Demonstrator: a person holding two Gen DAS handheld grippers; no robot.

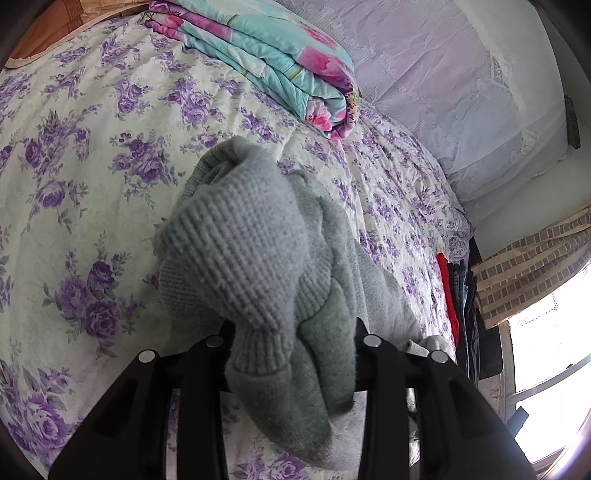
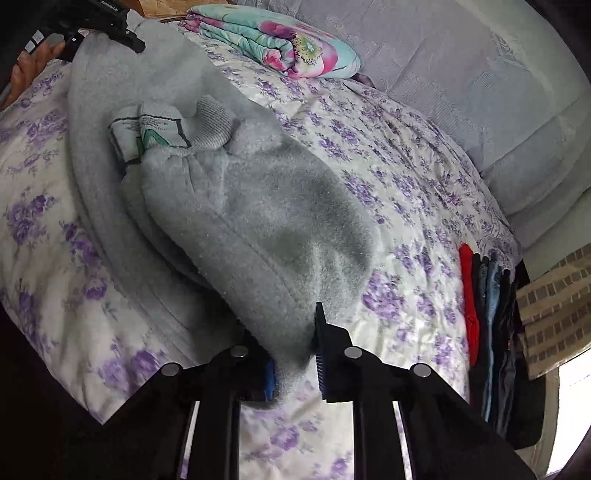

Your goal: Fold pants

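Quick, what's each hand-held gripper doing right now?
Left hand-held gripper: shut on the grey pants.
Right hand-held gripper: shut on the grey pants too.

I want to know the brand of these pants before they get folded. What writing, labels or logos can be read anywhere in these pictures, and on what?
White care label sewn inside the grey pants: lines of small print and a green triangle mark, too small and blurred to read.
Left gripper, top left of the right wrist view: small white lettering on its black body, too small to read for sure.
Nothing else bears writing.
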